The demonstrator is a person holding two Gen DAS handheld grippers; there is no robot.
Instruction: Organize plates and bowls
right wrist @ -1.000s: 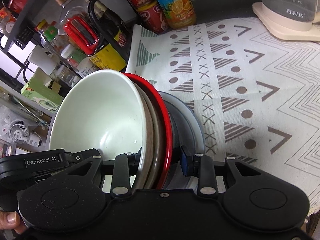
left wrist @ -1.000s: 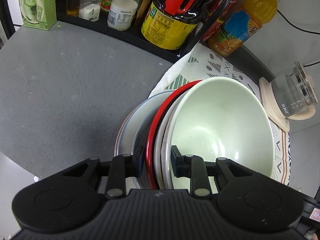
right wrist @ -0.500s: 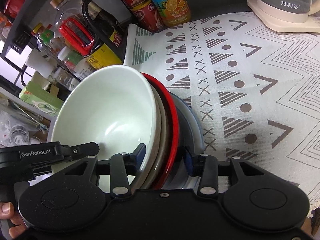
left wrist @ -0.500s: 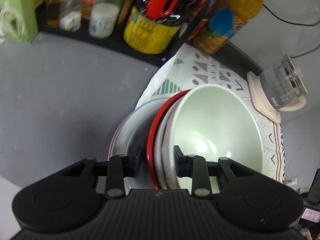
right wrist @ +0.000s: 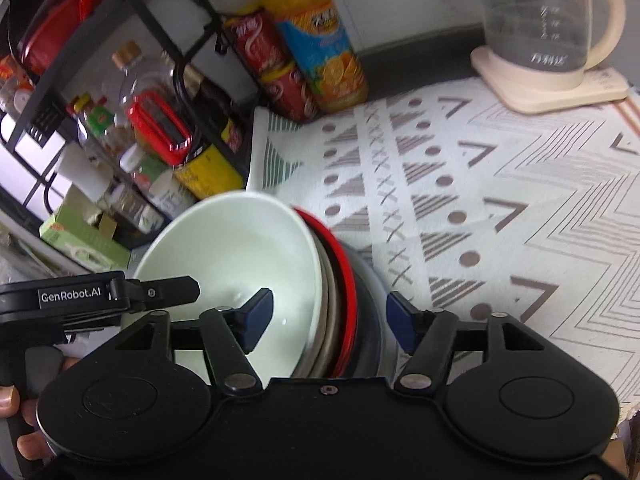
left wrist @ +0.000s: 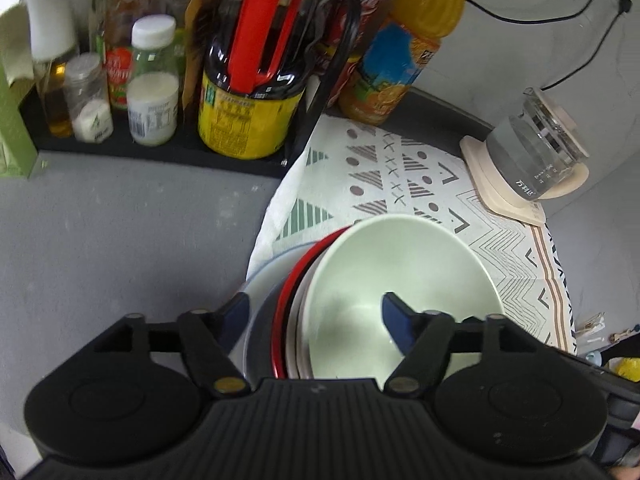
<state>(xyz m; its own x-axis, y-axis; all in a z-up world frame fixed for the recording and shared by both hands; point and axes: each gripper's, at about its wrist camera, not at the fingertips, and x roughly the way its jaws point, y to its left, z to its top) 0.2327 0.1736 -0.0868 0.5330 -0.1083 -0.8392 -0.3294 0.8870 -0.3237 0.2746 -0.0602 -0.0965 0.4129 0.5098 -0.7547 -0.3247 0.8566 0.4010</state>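
A nested stack rests on the patterned cloth (left wrist: 404, 184): a pale green bowl (left wrist: 404, 276) on top, a beige dish, a red plate (left wrist: 298, 276) and a grey-blue plate (left wrist: 260, 300) beneath. My left gripper (left wrist: 316, 316) straddles the stack's near rim, jaws opening, one pad inside the bowl and one outside the grey-blue plate, neither pressing. In the right wrist view the same green bowl (right wrist: 240, 248), red plate (right wrist: 346, 280) and grey-blue plate (right wrist: 372, 304) sit between the opening jaws of my right gripper (right wrist: 328, 316), pads clear of the dishes. The left gripper's body (right wrist: 100, 300) shows at the left there.
A black rack (left wrist: 160, 152) holds bottles and jars, among them a dark bottle with a red handle (left wrist: 256, 80). An orange juice bottle (left wrist: 404, 52) and red cans (right wrist: 276, 68) stand behind the cloth. A glass kettle (left wrist: 536, 152) sits at the right, a green box (right wrist: 80, 240) at the left.
Both grippers were clamped on the stack's rim and have spread their jaws off it. The left gripper has drawn back and up, so more of the rack and cloth shows.
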